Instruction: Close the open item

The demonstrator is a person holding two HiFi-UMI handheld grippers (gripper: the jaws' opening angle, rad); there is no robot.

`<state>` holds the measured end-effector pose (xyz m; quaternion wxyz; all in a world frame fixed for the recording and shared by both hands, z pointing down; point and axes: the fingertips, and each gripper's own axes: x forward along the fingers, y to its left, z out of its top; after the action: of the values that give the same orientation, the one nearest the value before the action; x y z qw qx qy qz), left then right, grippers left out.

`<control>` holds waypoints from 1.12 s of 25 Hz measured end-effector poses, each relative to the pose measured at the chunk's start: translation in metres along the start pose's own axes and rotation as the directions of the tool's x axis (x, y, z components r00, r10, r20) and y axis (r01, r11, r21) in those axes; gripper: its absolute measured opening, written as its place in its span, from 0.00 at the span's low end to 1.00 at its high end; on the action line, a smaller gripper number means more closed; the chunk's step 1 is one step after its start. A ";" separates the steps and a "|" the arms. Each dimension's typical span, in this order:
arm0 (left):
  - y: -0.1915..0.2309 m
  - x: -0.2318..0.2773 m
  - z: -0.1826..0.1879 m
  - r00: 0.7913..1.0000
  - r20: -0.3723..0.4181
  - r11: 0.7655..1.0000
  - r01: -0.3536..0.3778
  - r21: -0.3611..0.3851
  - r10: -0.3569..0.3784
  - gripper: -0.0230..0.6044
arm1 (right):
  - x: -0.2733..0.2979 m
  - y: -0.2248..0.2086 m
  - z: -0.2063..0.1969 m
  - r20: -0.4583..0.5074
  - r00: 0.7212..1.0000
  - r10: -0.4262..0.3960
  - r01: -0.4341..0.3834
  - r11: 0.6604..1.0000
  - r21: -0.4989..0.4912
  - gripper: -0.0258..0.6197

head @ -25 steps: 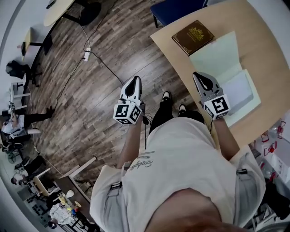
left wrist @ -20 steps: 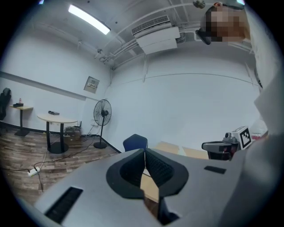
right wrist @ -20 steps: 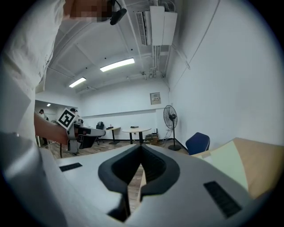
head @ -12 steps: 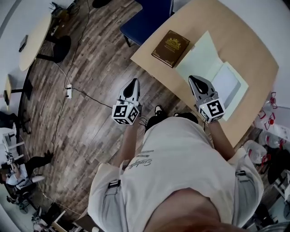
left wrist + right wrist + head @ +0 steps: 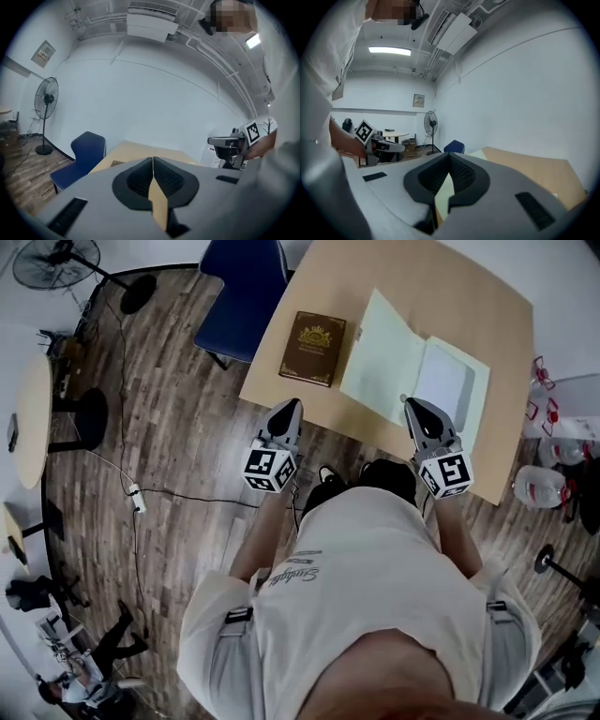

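Observation:
An open pale green folder (image 5: 389, 357) lies flat on the tan table (image 5: 469, 296), a white sheet (image 5: 446, 387) on its right half. A closed brown book (image 5: 313, 348) with a gold emblem lies to its left. My left gripper (image 5: 290, 411) is shut and empty, hovering at the table's near edge just below the book. Over the folder's near edge my right gripper (image 5: 413, 409) is shut, holding nothing. In the gripper views the left gripper (image 5: 153, 161) and the right gripper (image 5: 449, 159) both show their tips meeting.
A blue chair (image 5: 242, 292) stands at the table's left end. A pedestal fan (image 5: 42, 263) and a round table (image 5: 28, 418) are on the wooden floor to the left, with a cable (image 5: 131, 493). Water bottles (image 5: 548, 486) lie at the right.
The person has turned and come up to the table, which now lies straight ahead. Both grippers have reached its near edge and stay shut.

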<state>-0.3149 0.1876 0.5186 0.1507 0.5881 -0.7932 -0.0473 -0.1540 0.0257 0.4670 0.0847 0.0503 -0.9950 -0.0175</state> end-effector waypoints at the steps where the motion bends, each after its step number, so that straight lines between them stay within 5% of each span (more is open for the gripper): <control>1: -0.004 0.007 0.000 1.000 -0.009 1.000 0.026 0.011 -0.026 0.06 | -0.006 -0.008 -0.002 -0.003 0.999 -0.036 0.036 0.999 0.008 0.03; 6: -0.019 0.042 0.003 0.993 -0.041 0.992 0.114 0.051 -0.112 0.06 | -0.035 -0.040 -0.010 0.000 0.986 -0.169 0.168 0.985 0.043 0.03; 10: -0.028 0.064 0.008 0.993 -0.054 0.991 0.111 0.075 -0.107 0.06 | -0.052 -0.058 -0.025 -0.008 0.981 -0.195 0.195 0.978 0.076 0.03; 28: -0.041 0.136 0.055 0.998 -0.031 0.993 -0.050 0.104 0.054 0.06 | -0.077 -0.147 -0.053 0.034 0.992 -0.123 0.119 0.986 0.113 0.03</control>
<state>-0.3289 0.0408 0.4805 0.1350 0.5749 -0.8070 0.0076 -0.0548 -0.1136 0.4997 0.0604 0.1148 -0.9910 0.0318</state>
